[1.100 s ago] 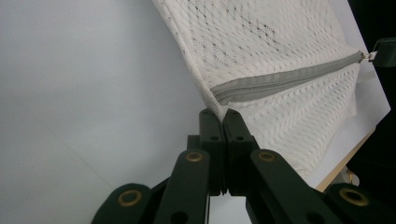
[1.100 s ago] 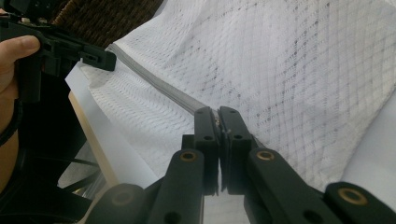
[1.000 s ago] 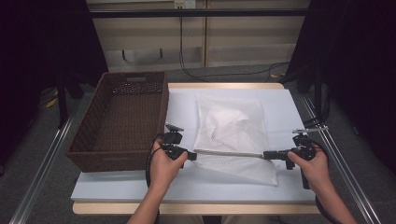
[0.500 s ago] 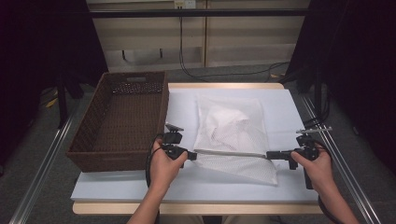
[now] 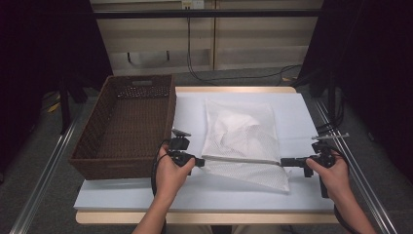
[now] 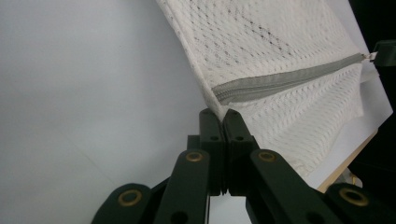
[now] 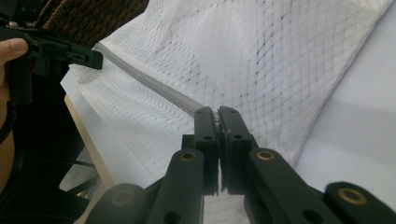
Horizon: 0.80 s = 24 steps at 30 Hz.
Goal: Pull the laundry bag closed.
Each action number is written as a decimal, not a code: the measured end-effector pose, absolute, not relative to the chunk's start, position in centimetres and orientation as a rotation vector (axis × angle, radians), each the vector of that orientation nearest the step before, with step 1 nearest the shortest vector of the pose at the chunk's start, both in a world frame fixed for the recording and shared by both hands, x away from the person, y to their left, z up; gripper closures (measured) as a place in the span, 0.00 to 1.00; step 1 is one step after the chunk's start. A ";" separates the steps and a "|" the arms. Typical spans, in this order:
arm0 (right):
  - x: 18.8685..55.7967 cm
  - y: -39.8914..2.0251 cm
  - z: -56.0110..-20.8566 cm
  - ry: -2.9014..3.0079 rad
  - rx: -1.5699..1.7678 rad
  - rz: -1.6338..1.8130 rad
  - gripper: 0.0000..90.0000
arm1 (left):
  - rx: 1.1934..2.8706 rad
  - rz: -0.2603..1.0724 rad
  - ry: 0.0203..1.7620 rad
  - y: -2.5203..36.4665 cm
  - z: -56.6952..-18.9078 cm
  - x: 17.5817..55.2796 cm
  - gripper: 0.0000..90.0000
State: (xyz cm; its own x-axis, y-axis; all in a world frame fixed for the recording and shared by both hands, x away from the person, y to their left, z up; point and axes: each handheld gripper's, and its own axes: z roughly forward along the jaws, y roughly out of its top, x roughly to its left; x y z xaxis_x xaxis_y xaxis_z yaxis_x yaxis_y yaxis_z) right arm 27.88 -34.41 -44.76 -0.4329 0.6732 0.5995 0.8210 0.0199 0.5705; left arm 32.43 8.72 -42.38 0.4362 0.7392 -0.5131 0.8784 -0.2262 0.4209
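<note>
White table (image 5: 195, 195) fills the middle, its near strip bare; brown basket (image 5: 127, 124) at left edge; mesh bag (image 5: 241, 134) beside it — left gripper (image 5: 198, 161) and right gripper (image 5: 283, 162) each clamped on its zipper (image 5: 241, 159) ends.

Basket (image 5: 127, 127) left on table (image 5: 195, 192); mesh bag (image 5: 241, 129) just right of it.

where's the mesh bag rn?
High view: the mesh bag lies mid-table, right of the wicker basket, its zipper edge pinched between the left gripper and the right gripper.

Mesh bag (image 6: 280, 56) contents indistinct behind netting; zipper pull (image 7: 217, 120) pinched from sight.
</note>
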 end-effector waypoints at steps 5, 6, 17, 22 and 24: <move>27.8 -34.6 -44.7 -2.116 -1.581 -1.380 0.97 | 2.014 -0.254 1.363 8.8 -42.1 32.3 0.99; 27.8 -34.7 -44.7 -2.119 -1.583 -1.380 0.97 | 2.013 -0.256 1.363 8.8 -42.0 32.3 0.99; 27.6 -35.7 -44.6 -2.126 -1.612 -1.380 0.97 | 2.020 -0.251 1.366 9.1 -41.9 32.3 0.99; 27.6 -36.0 -44.4 -2.137 -1.632 -1.372 0.97 | 2.032 -0.242 1.366 9.1 -42.0 32.3 0.99; 27.6 -36.1 -44.4 -2.132 -1.635 -1.376 0.97 | 2.031 -0.246 1.366 9.1 -42.0 32.3 0.99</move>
State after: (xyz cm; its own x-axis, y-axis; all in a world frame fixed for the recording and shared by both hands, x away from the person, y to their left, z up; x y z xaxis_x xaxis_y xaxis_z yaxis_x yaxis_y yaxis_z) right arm 27.57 -36.14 -44.37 -0.4077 0.7065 0.5786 0.8182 0.0013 0.5749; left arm 32.29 9.05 -41.99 0.4348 0.7514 -0.4963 0.8773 -0.2290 0.4218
